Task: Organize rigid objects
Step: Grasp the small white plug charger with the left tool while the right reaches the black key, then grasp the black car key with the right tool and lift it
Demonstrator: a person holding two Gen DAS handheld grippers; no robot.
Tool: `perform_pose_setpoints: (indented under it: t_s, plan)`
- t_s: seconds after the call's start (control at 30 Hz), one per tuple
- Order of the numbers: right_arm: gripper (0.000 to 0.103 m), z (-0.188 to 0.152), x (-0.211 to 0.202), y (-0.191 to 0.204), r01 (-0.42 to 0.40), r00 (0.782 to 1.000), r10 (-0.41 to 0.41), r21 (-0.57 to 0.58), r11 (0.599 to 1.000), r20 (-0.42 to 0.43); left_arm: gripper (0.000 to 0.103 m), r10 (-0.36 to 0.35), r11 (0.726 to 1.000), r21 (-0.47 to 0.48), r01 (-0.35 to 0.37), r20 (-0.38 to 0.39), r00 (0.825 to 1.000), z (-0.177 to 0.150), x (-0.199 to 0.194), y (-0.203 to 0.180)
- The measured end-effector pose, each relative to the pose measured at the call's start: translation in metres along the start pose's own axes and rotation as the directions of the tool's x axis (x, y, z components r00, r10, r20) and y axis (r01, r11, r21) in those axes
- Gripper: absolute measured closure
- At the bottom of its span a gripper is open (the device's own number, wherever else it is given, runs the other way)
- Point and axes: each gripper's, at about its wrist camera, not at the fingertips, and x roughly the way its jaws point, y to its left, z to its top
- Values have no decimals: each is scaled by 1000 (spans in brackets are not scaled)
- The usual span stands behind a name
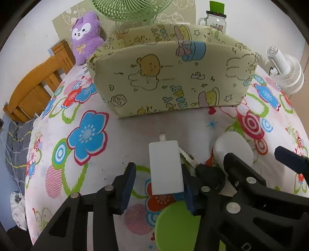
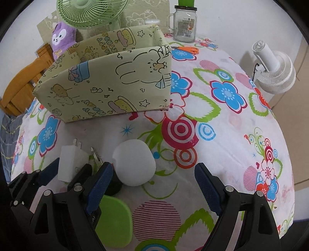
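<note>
The box's inside is hidden from both cameras by its near wall, so what it holds cannot be told. The green lid is cut off by the frame edge in the left view and partly covered by the right gripper's finger in the right view. A dark thing beneath the white ball is too hidden to name. The left gripper stands open with the white charger between its fingers, the right pad seeming to touch the charger's edge, the left pad apart from it. The right gripper is spread wide with nothing between its fingers; the ball lies just ahead of its left finger. Charger, ball and lid all lie on the flowered cloth in front of the box. Behind stand a green fan, a purple plush, a glass jar, orange scissors and a white fan.
</note>
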Motion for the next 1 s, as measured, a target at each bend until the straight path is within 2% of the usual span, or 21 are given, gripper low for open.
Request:
perform_pose_setpoints:
  t_s: [0.03,0.13,0.53,0.6,0.67,0.83,1.0]
  plan:
    - [14,0,0,1,0,1000,0,0,1000,0,69,-15,1000,4,15,0,1000,0,0,0]
    - [14,0,-1,5,0,1000,0,-2,1000,-5,77,-38,999,16,38,-4,999,-2,0,4]
    - [15,-18,1,32,-46,997,50,60,997,-63,78,6,998,67,-4,-25,1000,-17,-6,30]
    - [17,-20,2,36,-55,996,61,76,996,-67,78,11,997,70,-9,-24,1000,-19,-7,36]
    - [30,-22,2,43,-59,996,64,83,995,-66,78,12,997,72,-10,-26,1000,-19,-6,40]
    - [39,-19,10,57,22,998,-20,43,999,-64,78,-5,998,59,7,-33,999,-20,-7,45]
    - [67,-14,12,58,60,997,-60,-1,998,-58,78,-23,998,54,24,-34,999,-20,-8,41]
